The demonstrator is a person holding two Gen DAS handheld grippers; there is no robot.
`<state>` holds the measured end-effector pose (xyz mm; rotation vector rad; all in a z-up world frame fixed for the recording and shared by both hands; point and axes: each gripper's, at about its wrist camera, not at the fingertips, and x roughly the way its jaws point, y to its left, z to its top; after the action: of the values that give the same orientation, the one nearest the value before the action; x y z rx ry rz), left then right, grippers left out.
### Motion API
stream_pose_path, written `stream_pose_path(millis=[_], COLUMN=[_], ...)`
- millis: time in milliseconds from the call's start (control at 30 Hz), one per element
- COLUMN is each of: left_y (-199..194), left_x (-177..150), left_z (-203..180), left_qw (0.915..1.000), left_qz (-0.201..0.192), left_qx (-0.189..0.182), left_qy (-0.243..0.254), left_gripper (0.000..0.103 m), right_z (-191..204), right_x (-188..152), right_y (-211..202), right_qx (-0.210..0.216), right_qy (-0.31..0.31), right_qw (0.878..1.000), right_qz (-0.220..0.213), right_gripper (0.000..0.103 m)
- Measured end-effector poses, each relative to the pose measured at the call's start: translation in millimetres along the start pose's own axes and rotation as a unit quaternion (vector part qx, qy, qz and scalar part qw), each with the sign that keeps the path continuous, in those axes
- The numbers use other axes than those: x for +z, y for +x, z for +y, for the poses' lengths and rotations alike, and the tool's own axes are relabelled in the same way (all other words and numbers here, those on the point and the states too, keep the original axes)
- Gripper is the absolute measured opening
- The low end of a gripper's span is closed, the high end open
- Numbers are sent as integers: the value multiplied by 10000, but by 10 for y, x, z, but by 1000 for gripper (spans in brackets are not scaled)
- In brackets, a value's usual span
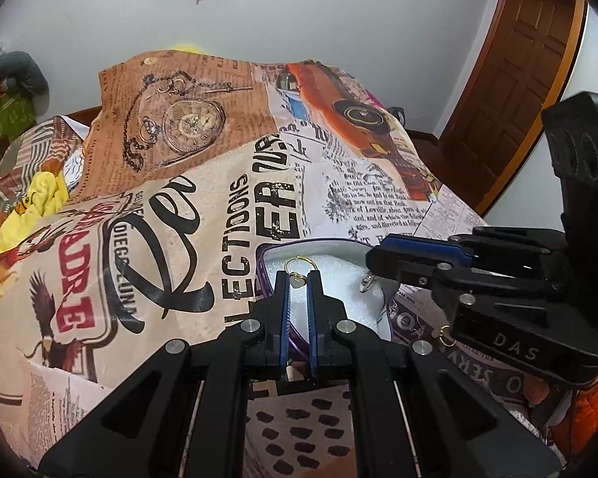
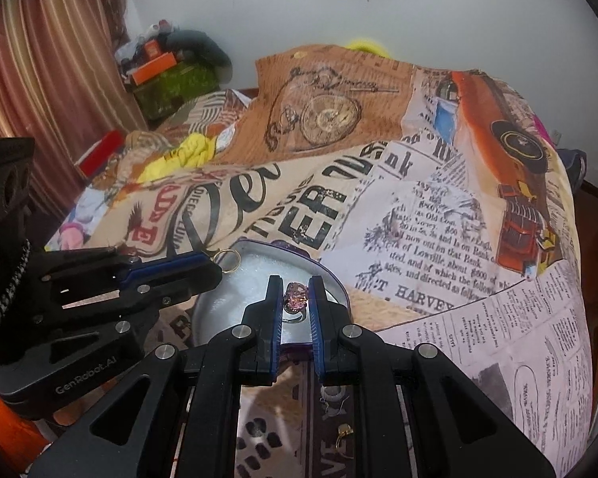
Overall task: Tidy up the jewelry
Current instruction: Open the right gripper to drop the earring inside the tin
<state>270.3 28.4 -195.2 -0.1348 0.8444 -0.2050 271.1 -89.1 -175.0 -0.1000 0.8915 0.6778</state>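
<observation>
Two grippers work over one open, purple-rimmed tin jewelry box with white foam lining [image 1: 331,279], which sits on a bed covered by a newspaper-print bedspread [image 1: 179,199].

Left gripper [image 1: 298,279]: jaws narrow, closed on a gold hoop earring with a pale heart-shaped stone [image 1: 299,275]. The hoop rises at 12 o'clock above the fingertips, over the foam at the box's 9 o'clock side. In the right wrist view the same hoop [image 2: 228,259] projects from the tip of this gripper [image 2: 215,269], at the box rim [image 2: 331,279].

Right gripper [image 2: 296,298]: jaws narrow, closed on a silver ring with a faceted pink stone [image 2: 297,296]. The ring is over the foam near the box's 6 o'clock edge. In the left wrist view this gripper [image 1: 372,265] enters from 3 o'clock, with a silvery item at its tip, probably the same ring, though the detail is too small to confirm.

Loose items on the bedspread: a small gold piece [image 2: 345,432] at 6 o'clock below the right gripper, and a small gold hoop [image 1: 444,334] just outside the box at 4 o'clock.
</observation>
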Motion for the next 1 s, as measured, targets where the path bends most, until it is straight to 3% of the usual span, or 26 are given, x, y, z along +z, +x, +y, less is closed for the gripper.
stream_pose_path(millis=[733,1000], left_y=[-3,-190], left_x=[-13,-20], left_z=[-12,-52], left_qw=[9998,10000], left_qz=[173,78], left_qx=[-47,-13], left_qy=[9,21], left_gripper=[7,7], right_z=[63,164], right_x=[20,-9], right_y=[121,-34], right_qx=[-131,-257], right_qy=[-280,-397], right_qw=[9991,9987], right_qz=[274,179], right_gripper=[12,30])
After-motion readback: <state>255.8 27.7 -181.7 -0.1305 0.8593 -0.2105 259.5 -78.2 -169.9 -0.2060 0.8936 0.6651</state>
